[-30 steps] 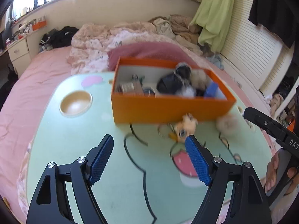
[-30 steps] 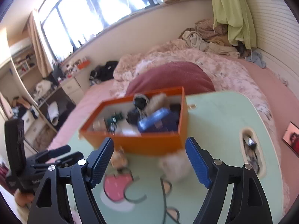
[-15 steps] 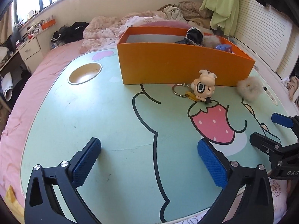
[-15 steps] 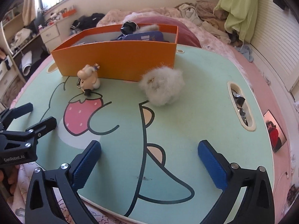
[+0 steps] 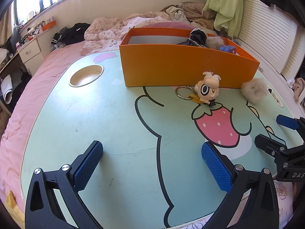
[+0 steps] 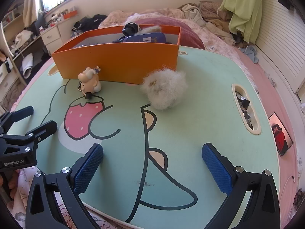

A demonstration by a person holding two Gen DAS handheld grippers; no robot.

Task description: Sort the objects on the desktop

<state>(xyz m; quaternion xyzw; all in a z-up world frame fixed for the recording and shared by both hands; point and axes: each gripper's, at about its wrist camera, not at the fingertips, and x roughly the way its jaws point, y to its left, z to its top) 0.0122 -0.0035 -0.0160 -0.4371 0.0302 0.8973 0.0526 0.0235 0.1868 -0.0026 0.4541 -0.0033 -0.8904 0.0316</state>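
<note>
Your left gripper (image 5: 152,162) and right gripper (image 6: 152,162) both hang spread wide and empty over the near table (image 5: 106,118), probably so each can drop straight onto a target. The keychain (image 5: 206,89) and pompom (image 6: 164,88) lie loose just in front of the orange box (image 5: 181,66), which already holds other items and seems the sorting bin.
</note>
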